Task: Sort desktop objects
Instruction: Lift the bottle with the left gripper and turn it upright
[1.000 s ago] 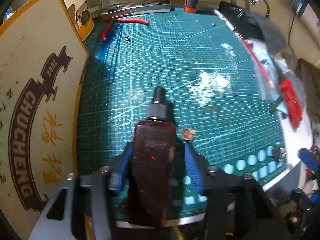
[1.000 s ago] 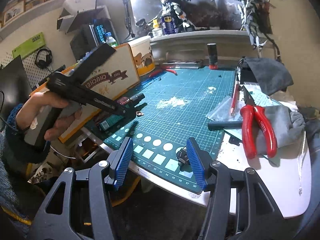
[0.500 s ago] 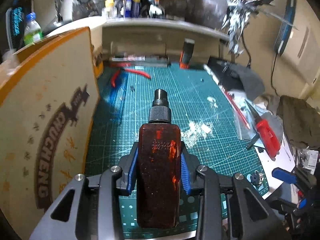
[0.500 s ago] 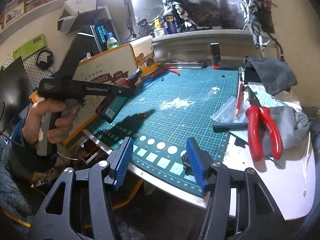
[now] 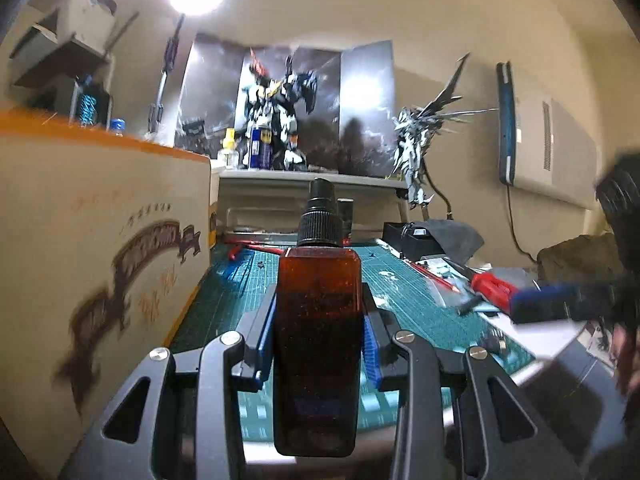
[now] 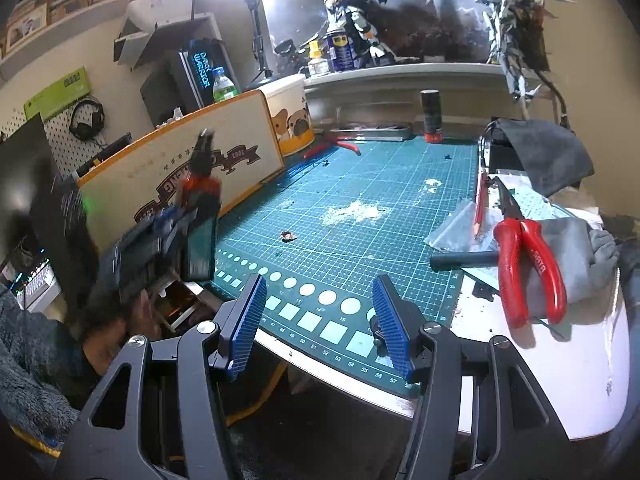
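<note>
My left gripper [image 5: 318, 320] is shut on an amber bottle [image 5: 318, 344] with a black cap and holds it upright above the green cutting mat [image 5: 408, 304], next to the cardboard box [image 5: 100, 248]. In the right wrist view the left gripper [image 6: 188, 220] and the bottle [image 6: 200, 184] show blurred at the mat's left edge, in front of the box [image 6: 224, 160]. My right gripper [image 6: 320, 320] is open and empty, over the mat's front edge [image 6: 340, 328].
Red pliers [image 6: 528, 256], a grey cloth [image 6: 576, 256], a plastic bag [image 6: 456, 228] and a dark tube [image 6: 460, 260] lie at the right. A black-and-red can [image 6: 431, 116], a metal tray [image 6: 380, 130] and red cutters [image 6: 336, 146] sit at the back. A pug bucket [image 6: 292, 120] stands behind the box.
My left gripper closed on the bottle, lifted it off the mat and tilted it upright beside the cardboard box. My right gripper stayed open and barely moved.
</note>
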### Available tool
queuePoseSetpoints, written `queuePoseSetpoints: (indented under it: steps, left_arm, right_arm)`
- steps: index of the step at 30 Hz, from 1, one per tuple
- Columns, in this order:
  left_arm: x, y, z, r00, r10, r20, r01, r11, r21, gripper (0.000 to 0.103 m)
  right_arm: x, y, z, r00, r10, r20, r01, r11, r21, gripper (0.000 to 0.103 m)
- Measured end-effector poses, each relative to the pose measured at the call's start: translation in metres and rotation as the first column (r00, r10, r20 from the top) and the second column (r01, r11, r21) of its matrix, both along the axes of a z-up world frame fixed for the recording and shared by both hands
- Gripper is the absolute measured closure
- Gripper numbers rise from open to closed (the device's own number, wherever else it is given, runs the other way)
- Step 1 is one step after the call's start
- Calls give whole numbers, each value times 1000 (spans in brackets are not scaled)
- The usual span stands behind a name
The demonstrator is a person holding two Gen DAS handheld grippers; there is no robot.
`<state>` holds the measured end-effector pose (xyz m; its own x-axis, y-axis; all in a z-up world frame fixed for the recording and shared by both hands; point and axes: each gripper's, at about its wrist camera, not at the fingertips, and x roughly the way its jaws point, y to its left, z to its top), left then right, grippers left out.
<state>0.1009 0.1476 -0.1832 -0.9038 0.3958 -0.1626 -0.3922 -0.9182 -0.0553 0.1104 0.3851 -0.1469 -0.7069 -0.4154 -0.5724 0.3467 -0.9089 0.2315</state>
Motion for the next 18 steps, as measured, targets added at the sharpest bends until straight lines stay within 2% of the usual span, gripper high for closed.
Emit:
queuePoseSetpoints:
  steps: [1,9,18]
  left_arm:
    - [8,0,-3,999,14,-43,-14,1000,-2,66]
    - [10,1,-4,1000,18,1,-18,1000,5,66]
    - [-8,4,20,996,66,-64,-64,997,38,67]
  right_arm:
    - [0,1,0,1000,-2,-1,2,1000,-4,50]
    - [2,-5,0,1000,9,3,-9,1000,-5,50]
    - [2,-7,-1,1000,11,6,-11,1000,-5,50]
